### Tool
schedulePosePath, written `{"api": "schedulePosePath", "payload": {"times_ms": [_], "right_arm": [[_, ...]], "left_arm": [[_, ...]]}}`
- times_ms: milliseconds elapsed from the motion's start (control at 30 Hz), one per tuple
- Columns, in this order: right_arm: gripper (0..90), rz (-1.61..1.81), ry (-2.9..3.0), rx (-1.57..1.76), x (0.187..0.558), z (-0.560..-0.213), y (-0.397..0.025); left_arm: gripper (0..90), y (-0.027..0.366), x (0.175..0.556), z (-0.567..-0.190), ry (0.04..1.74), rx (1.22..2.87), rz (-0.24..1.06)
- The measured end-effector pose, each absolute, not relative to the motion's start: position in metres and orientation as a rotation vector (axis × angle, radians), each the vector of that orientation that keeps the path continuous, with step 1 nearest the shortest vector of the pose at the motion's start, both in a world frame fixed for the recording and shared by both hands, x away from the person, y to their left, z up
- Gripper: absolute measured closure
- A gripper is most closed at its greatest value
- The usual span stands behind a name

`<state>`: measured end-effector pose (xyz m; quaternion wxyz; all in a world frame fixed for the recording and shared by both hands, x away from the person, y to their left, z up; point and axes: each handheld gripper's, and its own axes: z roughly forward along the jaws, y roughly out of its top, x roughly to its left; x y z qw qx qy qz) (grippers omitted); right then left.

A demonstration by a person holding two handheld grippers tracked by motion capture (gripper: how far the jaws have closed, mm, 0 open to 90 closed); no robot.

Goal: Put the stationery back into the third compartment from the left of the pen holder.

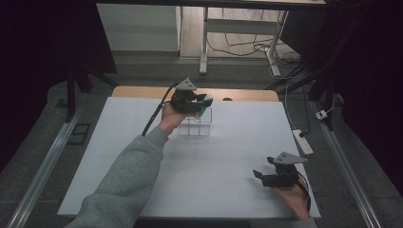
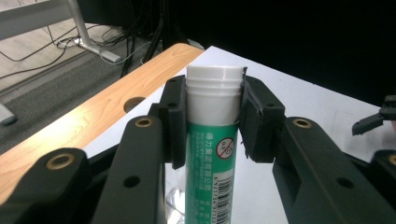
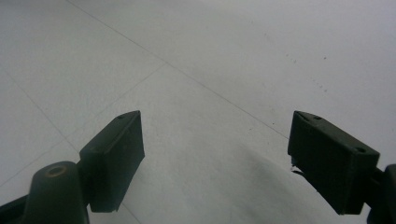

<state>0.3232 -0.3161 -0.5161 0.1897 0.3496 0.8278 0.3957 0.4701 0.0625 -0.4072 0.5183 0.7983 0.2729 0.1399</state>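
Tongs on my left (image 2: 213,121) clamp a green tube with a white cap (image 2: 213,140), both pads pressed on it just below the cap. Tube stands upright. It hangs over a clear plastic rack (image 1: 196,127) near the far edge of the white desk (image 1: 209,175). Right tongs (image 3: 215,154) gape wide, holding nothing, low over bare desk on my near right side.

Step in hand, as I judge it: moving the tube at the rack, setting it in or lifting it out; I cannot tell which. To do it well I keep the tube plumb and travel straight along its own axis, so the bottom end does not knock a rack wall. Grip sits high, so the lower end may swing; slow hand, no twist. Right tongs could steady the rack if it slides.

Views differ. Left gripper view gives the grip itself: pads square on the tube, label and barcode legible, a glint of clear plastic below, and the wooden edge strip (image 2: 88,121) beyond. High view gives the layout: rack position, both hands well apart. Which rack cell lies under the tube I cannot tell. Right gripper view gives desk surface and spread pads.
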Motion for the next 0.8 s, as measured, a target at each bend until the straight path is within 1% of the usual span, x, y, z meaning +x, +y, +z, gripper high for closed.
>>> {"api": "schedulePosePath", "payload": {"times_ms": [433,667,733,800], "right_arm": [[18.0,1.12,2.318,0.982,0.322,-0.514,-0.317],[18.0,1.11,2.322,0.989,0.323,-0.516,-0.317],[18.0,1.108,2.325,0.987,0.323,-0.516,-0.317],[18.0,1.106,2.326,0.987,0.323,-0.516,-0.317]], "left_arm": [[64.0,0.05,0.49,-0.42,0.691,1.918,0.35],[63.8,0.047,0.494,-0.425,0.691,1.923,0.34],[62.2,0.045,0.492,-0.426,0.673,1.946,0.365],[52.6,0.043,0.489,-0.425,0.664,1.973,0.389]]}}
